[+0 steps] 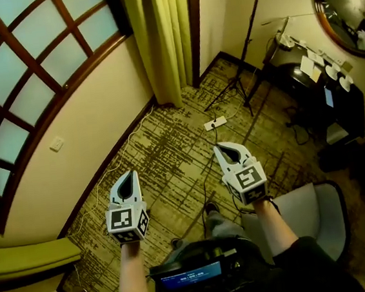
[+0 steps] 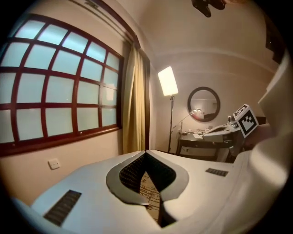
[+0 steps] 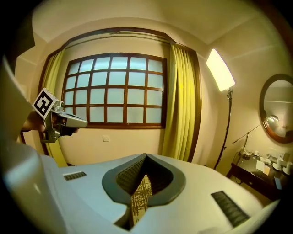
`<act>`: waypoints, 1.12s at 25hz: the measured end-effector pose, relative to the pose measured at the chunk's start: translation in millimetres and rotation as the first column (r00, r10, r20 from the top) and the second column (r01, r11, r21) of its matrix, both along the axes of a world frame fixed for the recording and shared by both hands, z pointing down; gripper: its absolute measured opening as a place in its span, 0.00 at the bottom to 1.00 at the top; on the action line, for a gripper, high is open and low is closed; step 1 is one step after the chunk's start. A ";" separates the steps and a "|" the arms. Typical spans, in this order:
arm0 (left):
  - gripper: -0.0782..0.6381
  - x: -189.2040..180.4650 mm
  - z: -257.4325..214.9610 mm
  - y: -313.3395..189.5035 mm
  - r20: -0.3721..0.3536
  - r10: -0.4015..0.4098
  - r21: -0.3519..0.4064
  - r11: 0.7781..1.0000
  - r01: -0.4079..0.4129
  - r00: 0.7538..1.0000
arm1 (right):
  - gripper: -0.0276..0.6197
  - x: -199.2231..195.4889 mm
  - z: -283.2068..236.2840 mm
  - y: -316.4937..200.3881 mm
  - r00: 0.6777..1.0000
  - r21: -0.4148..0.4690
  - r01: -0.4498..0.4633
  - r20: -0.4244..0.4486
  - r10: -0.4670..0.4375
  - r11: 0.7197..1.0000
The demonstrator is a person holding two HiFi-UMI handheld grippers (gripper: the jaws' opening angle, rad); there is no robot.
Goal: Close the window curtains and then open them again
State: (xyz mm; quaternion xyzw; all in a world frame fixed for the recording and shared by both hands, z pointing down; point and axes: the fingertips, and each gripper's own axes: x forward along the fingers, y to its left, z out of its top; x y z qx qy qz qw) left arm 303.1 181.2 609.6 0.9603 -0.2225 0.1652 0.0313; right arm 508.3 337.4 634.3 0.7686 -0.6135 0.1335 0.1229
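Curtains open, both grippers empty

The left gripper (image 1: 130,179) and right gripper (image 1: 222,149) were closed on nothing, held over the carpet (image 1: 170,156), apart from the window (image 1: 25,68). The right curtain (image 1: 158,34) and left curtain (image 3: 52,82) hung bunched at its ends. Whether the task was unstarted or finished could not be told.

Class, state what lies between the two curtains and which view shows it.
The uncovered window lies between the left curtain and the right curtain; the right gripper view shows it.
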 end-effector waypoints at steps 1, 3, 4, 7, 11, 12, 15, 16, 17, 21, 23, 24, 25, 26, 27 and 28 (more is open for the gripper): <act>0.11 11.1 1.4 2.3 0.006 0.013 0.000 1.000 -0.013 1.000 | 0.07 8.7 0.2 4.5 1.000 0.003 -0.014 0.001 0.014 1.000; 0.11 32.3 2.7 6.8 0.014 0.026 0.000 1.000 -0.026 1.000 | 0.07 28.1 4.6 11.3 1.000 0.012 -0.030 0.002 0.030 0.999; 0.11 42.6 3.0 8.9 0.016 0.029 0.000 1.000 -0.029 0.999 | 0.07 37.2 6.9 13.1 1.000 0.017 -0.031 0.005 0.031 0.999; 0.11 71.3 3.5 8.6 0.013 0.026 -0.004 1.000 -0.026 1.000 | 0.07 58.7 2.5 9.5 1.000 0.021 -0.023 0.021 0.023 1.000; 0.11 108.7 -1.6 5.1 -0.004 -0.001 -0.007 1.000 0.001 1.000 | 0.07 91.0 -3.2 5.5 1.000 0.038 0.000 0.016 0.000 0.999; 0.11 117.7 -3.5 4.9 -0.006 -0.003 -0.003 1.000 0.003 1.000 | 0.07 101.2 -1.7 5.1 1.000 0.042 0.002 0.007 -0.003 0.999; 0.11 143.5 -14.1 5.7 0.006 -0.004 -0.008 1.000 0.004 1.000 | 0.07 125.1 2.5 0.7 1.000 0.038 0.011 0.010 -0.012 0.999; 0.11 150.6 -16.4 4.9 0.013 0.000 -0.009 1.000 0.000 1.000 | 0.07 131.0 3.3 -1.5 1.000 0.035 0.010 0.017 -0.011 0.999; 0.11 156.3 -16.3 1.1 0.015 0.004 -0.001 1.000 -0.004 1.000 | 0.07 136.4 3.8 -4.9 1.000 0.035 0.009 0.021 -0.010 0.999; 0.11 180.1 -14.9 -29.2 0.005 0.012 0.030 0.999 -0.012 1.000 | 0.07 156.0 -1.9 -30.2 1.000 0.040 0.007 0.030 -0.008 0.999; 0.11 195.6 -14.9 -44.9 0.001 0.023 0.031 0.999 -0.023 1.000 | 0.07 167.3 -1.6 -45.8 0.999 0.034 -0.001 0.034 0.000 0.999; 0.11 203.7 -14.6 -53.9 -0.004 0.030 0.032 0.999 -0.029 1.000 | 0.07 174.1 0.4 -54.5 1.000 0.031 -0.007 0.030 0.006 1.000; 0.11 212.0 -14.2 -63.8 -0.009 0.035 0.033 0.999 -0.035 0.999 | 0.07 180.7 2.2 -64.0 1.000 0.028 -0.011 0.024 0.011 1.000; 0.11 219.9 -13.6 -74.0 -0.014 0.039 0.034 0.999 -0.039 0.999 | 0.07 186.2 3.2 -74.0 1.000 0.025 -0.011 0.017 0.011 1.000; 0.11 227.4 -12.8 -83.9 -0.017 0.044 0.033 0.999 -0.043 0.999 | 0.07 190.6 3.6 -83.9 1.000 0.021 -0.008 0.011 0.008 1.000; 0.11 235.0 -12.1 -93.8 -0.020 0.050 0.033 0.998 -0.049 0.999 | 0.07 194.6 3.6 -93.8 1.000 0.015 -0.006 0.011 0.006 1.000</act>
